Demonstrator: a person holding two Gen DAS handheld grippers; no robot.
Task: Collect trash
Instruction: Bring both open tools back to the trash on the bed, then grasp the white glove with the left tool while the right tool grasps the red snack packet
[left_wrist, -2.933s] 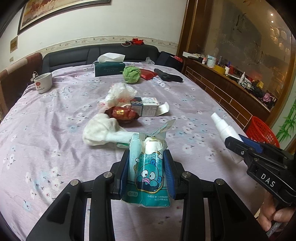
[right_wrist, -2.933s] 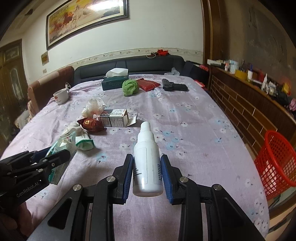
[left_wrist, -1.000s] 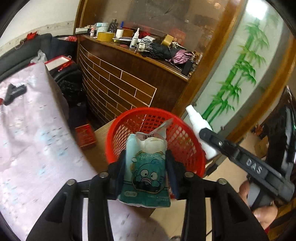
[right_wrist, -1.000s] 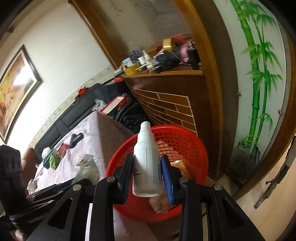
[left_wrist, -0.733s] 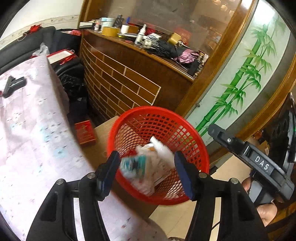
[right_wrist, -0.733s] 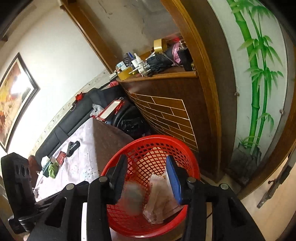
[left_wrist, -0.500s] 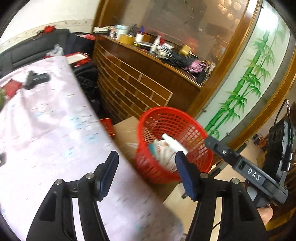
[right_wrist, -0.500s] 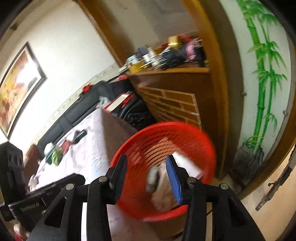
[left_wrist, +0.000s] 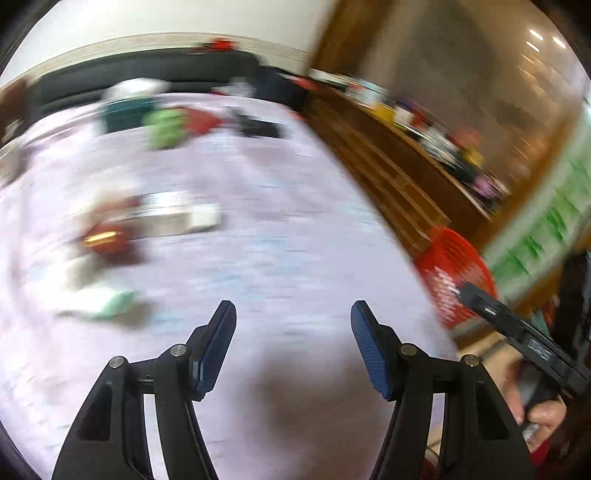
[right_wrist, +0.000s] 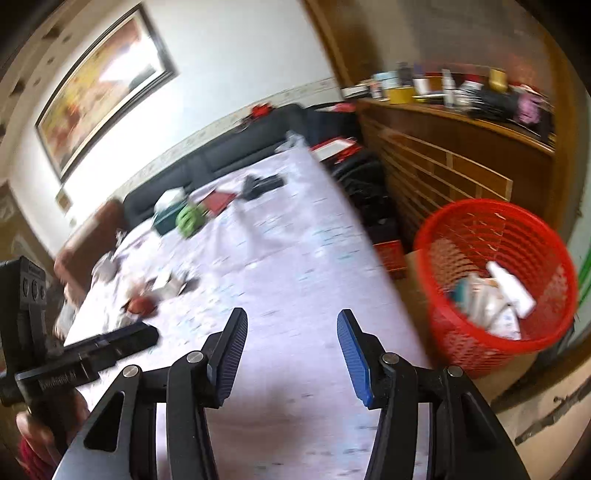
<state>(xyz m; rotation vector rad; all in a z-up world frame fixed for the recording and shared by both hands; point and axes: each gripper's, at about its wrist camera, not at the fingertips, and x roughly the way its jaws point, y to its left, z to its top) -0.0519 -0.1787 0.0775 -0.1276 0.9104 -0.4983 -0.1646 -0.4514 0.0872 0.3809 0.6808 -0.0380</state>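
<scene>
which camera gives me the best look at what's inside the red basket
The right wrist view. There the red basket shows whole, mouth open toward the camera, with a white bottle lying on other trash inside. The left wrist view catches only a blurred side of it; nothing inside is readable.

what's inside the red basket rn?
In the red basket: a white bottle lying on top of pale packets, with a teal wrapper beside it. Anything beneath that pile is covered.
</scene>
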